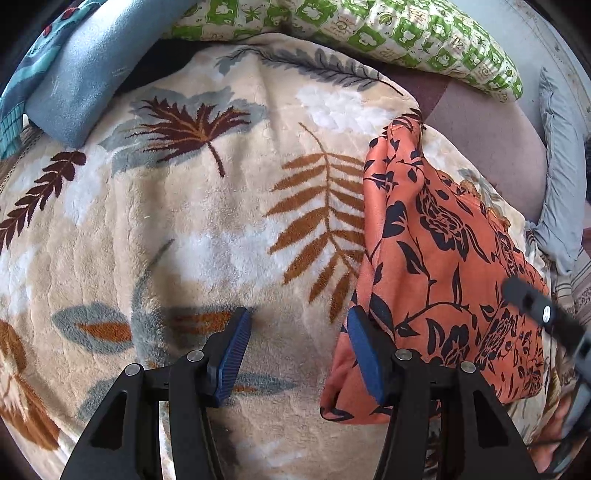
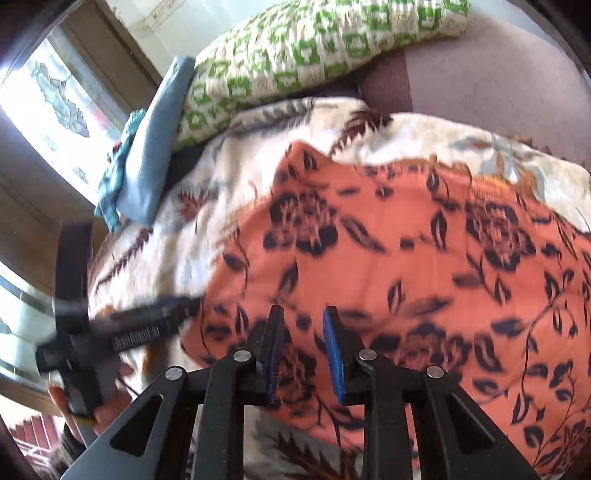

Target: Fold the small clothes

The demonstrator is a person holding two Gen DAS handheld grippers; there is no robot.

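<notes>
An orange garment with black flower print (image 1: 436, 258) lies on a beige leaf-patterned blanket (image 1: 184, 229). In the left wrist view it is at the right, partly folded. My left gripper (image 1: 299, 321) is open and empty, its right finger at the garment's left edge. In the right wrist view the garment (image 2: 406, 258) fills the middle and right. My right gripper (image 2: 303, 317) hovers over its near part with jaws partly apart and nothing between them. The left gripper (image 2: 147, 325) shows blurred at the left there; the right gripper's body shows at the right edge of the left wrist view (image 1: 543, 310).
A green-and-white patterned pillow (image 1: 388, 33) lies at the back of the bed. Folded blue cloth (image 1: 77, 81) sits at the back left. A mauve sheet (image 1: 487, 140) and grey cloth (image 1: 557, 177) lie at the right. A bright window (image 2: 55, 103) is at the left.
</notes>
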